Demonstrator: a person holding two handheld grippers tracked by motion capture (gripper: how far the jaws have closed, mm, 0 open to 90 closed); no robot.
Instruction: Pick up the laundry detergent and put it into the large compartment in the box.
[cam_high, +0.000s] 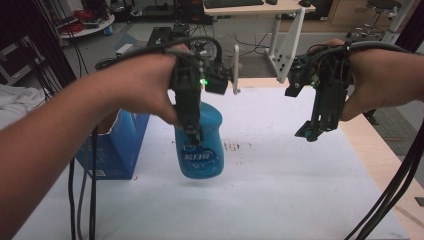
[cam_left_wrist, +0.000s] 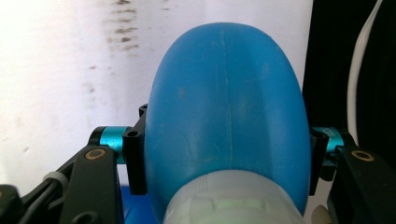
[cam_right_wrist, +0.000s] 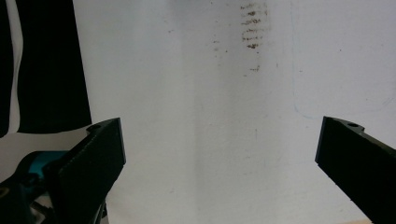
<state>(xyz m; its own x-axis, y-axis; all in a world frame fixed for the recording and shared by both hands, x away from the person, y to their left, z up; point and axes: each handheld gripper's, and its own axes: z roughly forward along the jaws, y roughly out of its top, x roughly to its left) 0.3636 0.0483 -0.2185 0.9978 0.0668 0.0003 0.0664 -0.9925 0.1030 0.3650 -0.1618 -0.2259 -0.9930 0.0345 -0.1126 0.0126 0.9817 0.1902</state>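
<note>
Lifting step: left tool (cam_high: 194, 134) squeezed tight on the blue bottle (cam_high: 201, 145), held up just above the white tabletop (cam_high: 280, 190) beside the blue box (cam_high: 120, 145), right tool (cam_high: 313, 131) wide and holding nothing; next, probably, carry bottle over, keep squeezing.

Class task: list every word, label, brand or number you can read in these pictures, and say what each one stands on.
Blue bottle: white label print, too blurred to read.
Blue box: small white sticker near its lower edge, too small to read.
White tabletop: brown smudges, no lettering.
Nothing else bears readable text.
</note>
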